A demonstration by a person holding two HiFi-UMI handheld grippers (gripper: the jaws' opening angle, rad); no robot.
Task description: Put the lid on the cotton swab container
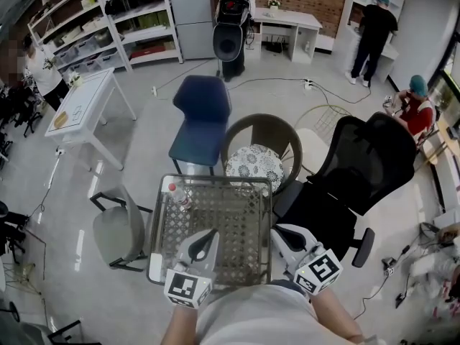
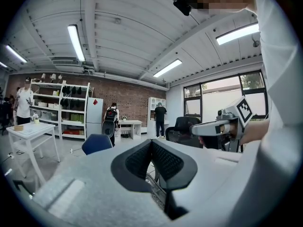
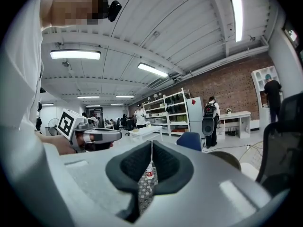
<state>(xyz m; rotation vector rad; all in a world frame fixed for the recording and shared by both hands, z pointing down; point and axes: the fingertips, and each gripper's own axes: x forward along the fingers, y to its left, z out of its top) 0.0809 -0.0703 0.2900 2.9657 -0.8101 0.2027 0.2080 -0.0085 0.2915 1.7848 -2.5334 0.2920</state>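
A small clear container with a red top stands at the far left corner of the perforated table. In the right gripper view it shows as a small bottle just past the closed jaws. I cannot make out a separate lid. My left gripper and right gripper hover over the table's near edge, both shut with nothing between the pads. The left gripper points level across the room, with the right gripper's body beside it. From the right gripper, the left gripper's body is seen.
Around the table stand a blue chair, a brown round chair with a patterned cushion, a black office chair and a grey chair. A white table is at the left. Several people stand farther off.
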